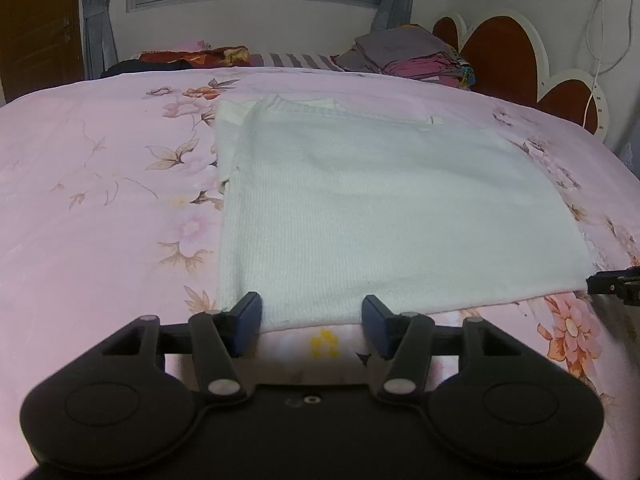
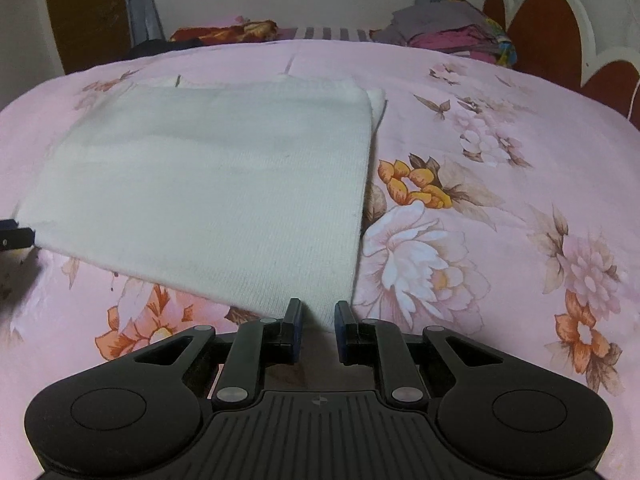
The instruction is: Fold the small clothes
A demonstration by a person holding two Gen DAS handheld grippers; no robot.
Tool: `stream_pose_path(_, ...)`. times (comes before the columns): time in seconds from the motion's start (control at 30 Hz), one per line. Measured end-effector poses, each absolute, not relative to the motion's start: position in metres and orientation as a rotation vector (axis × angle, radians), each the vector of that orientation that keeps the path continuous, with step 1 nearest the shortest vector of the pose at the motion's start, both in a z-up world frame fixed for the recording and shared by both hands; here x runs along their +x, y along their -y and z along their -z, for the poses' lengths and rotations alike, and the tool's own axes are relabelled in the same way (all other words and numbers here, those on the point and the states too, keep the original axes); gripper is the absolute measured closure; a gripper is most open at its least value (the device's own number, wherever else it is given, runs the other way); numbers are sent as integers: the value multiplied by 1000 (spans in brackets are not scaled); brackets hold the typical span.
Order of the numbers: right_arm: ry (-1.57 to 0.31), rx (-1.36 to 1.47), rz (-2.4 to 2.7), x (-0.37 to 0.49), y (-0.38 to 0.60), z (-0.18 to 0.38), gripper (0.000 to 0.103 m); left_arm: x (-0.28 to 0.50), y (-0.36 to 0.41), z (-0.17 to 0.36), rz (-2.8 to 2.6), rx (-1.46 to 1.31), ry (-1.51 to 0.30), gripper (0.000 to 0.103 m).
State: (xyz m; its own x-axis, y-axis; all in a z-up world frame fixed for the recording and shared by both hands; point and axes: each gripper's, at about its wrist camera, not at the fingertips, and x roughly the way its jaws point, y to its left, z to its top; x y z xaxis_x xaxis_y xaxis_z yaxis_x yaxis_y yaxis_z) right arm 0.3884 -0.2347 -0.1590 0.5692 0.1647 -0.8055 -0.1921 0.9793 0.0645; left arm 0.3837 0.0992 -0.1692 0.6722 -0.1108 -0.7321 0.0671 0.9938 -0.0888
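A white ribbed garment [image 1: 360, 208] lies flat on the pink floral bedspread, its sides folded in to a rectangle. It also shows in the right wrist view [image 2: 224, 184]. My left gripper [image 1: 312, 320] is open at the garment's near left corner, its blue pads either side of the hem. My right gripper [image 2: 318, 320] is open, jaws a narrow gap apart, at the near right corner. The cloth edge lies between its pads. The right gripper's tip shows at the left wrist view's right edge [image 1: 612, 284].
The pink floral bedspread [image 1: 100, 200] covers the bed. A stack of folded clothes [image 1: 416, 56] sits at the far side by the heart-shaped headboard [image 1: 504, 52]. Dark and red fabrics [image 1: 188, 58] lie at the far edge under the window.
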Motion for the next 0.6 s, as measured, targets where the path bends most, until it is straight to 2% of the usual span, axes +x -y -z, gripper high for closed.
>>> stream_pose_path(0.23,-947,-19,-214,388,237,159,87,383,-107,168,105,-78,-837,47)
stream_pose_path(0.27,-952,-15,-213,389,239,159,85,382,-109,166,100,-81,-846,47)
stream_pose_path(0.33,-974,-12,-201,390,242,160,68,380,-115,162,63,-118,-854,46)
stream_pose_path(0.37,-962,5,-186,389,246,158,62,377,-120,158,16,-151,-850,36)
stream_pose_path(0.4,-926,22,-149,385,252,154,54,368,-127,152,-62,-181,-821,19)
stream_pose_path(0.43,-879,46,-112,378,260,149,54,357,-134,147,-110,-219,-773,17)
stream_pose_path(0.53,-818,185,-72,359,288,138,54,330,-150,144,-90,-375,-716,29)
stream_pose_path(0.57,-794,203,-77,353,292,135,54,325,-151,146,-81,-417,-715,38)
stream_pose_path(0.6,-776,211,-90,348,293,132,65,322,-151,150,-60,-458,-720,44)
